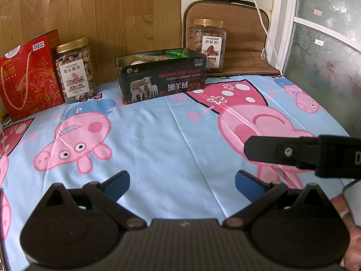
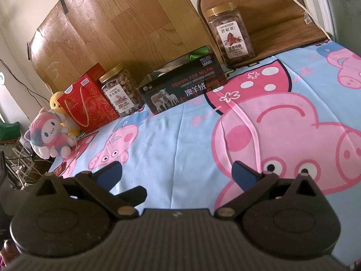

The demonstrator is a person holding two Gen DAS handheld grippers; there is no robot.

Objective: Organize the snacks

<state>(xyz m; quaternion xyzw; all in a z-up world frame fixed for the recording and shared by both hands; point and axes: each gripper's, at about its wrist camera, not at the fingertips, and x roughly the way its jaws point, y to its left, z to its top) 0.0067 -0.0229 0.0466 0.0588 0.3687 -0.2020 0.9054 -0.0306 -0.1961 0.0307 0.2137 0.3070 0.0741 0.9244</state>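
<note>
The black tin box (image 1: 161, 76) sits near the back of the table, on a blue cloth (image 1: 171, 140) with pink pigs. Its lid is off. Inside it are some snacks (image 1: 158, 57), with a green packet on top, but the tin wall hides most of them, so what they are is hard to tell.

To the left of the box stands a jar of mixed nuts (image 1: 75, 71) with a gold lid. Left of that jar is a red gift bag (image 1: 30, 76), partly cut off at the edge of the left view. To the right of the box, a bit further back, stands another nut jar (image 1: 209, 45), on a brown pad (image 1: 246, 45) that leans on the wall.

The left gripper (image 1: 182, 186) hangs over the cloth, well in front of the box. Its two blue fingers (image 1: 118, 185) are spread wide and hold nothing.

The right gripper (image 2: 177, 176) is also in front of the box, wide open and empty. (In the left view only part of it pokes in from the right side.)

Far left of the box, past the red bag, a pink plush toy (image 2: 48, 135) and a yellow toy (image 2: 57, 103) sit at the table edge. The yellow one is mostly hidden behind the bag and the pink toy.
</note>
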